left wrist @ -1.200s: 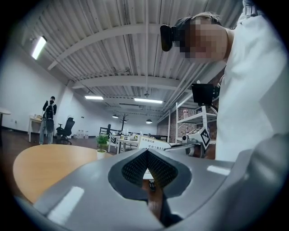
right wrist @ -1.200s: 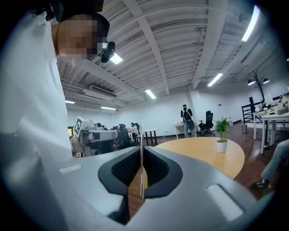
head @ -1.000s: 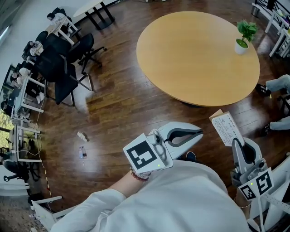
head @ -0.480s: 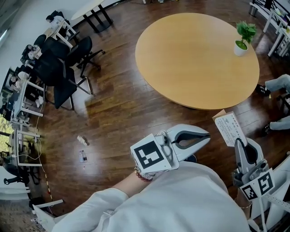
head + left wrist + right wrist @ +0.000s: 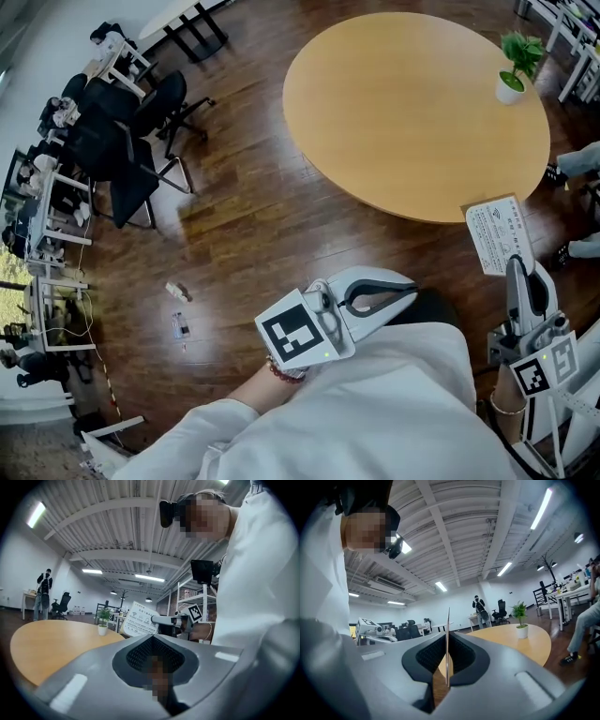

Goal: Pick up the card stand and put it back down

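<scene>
My right gripper (image 5: 447, 677) shows the card stand (image 5: 447, 639) only edge-on, as a thin line, and its print is too small to read. The jaws are clamped on its near end, and it juts out by the round table's (image 5: 412, 112) near right rim. My left gripper (image 5: 405, 285) is closed and empty.

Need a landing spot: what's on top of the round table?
Only a potted plant near the round table's far edge. The held card stand hides a bit of its near rim.
</scene>
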A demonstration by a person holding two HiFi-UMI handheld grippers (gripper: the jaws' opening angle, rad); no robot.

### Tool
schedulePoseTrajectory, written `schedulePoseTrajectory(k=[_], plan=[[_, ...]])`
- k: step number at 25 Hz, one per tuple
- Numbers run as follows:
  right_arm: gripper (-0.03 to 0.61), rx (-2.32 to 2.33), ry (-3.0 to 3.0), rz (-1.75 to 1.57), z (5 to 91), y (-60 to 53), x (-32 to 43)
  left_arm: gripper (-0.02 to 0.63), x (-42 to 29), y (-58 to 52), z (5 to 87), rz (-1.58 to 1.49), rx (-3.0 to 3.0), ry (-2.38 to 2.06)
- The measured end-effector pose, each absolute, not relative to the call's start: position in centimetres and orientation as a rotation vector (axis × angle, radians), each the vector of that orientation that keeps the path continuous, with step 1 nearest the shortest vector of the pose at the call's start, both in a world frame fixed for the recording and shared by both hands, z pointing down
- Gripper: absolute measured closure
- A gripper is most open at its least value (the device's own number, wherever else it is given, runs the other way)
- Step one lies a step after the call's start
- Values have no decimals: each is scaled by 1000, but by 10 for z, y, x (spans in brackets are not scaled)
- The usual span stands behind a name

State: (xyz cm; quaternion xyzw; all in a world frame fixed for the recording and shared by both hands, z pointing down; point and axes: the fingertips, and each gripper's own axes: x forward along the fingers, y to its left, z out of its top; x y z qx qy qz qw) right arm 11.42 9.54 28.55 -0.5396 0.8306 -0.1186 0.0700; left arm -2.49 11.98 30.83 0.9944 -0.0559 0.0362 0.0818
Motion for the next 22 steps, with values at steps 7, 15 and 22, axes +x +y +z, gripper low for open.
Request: schedulePoseTrajectory(k=[7,15,22], plan=[[560,-1656,2577,-398,309,23,124,618,-64,50,320,-15,2779,-435],[560,-1493,2731,-554,397,-111,148,618,-53,-55,315,-114,2744,-571],[560,-1344,2874,-733,445,-246,178,618,-16,-147,282,-123,2698,-683]])
